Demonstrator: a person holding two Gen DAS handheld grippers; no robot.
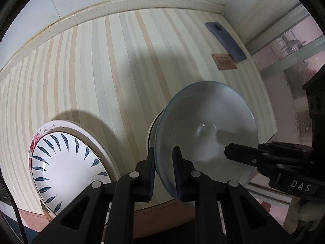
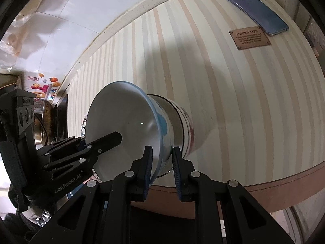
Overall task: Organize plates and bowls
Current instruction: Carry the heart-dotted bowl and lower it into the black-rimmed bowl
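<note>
Both grippers are clamped on one bowl (image 1: pixel 205 130): my left gripper (image 1: pixel 164 170) pinches the near rim with one finger inside and one outside, and my right gripper (image 2: pixel 160 162) does the same on the opposite side of the rim. From the left wrist view I see the right one reaching in over the bowl's far edge. The bowl is pale with a blue rim and sits on top of a second bowl (image 2: pixel 182 126) with a pink flower pattern, near the front edge of the striped table (image 1: pixel 101 71). Toward the front left edge lies a leaf-pattern plate (image 1: pixel 67 166) on a flowered plate (image 1: pixel 38 138). Near the far right corner I can make out a phone (image 2: pixel 258 12) just beside a brown label (image 2: pixel 249 38).
</note>
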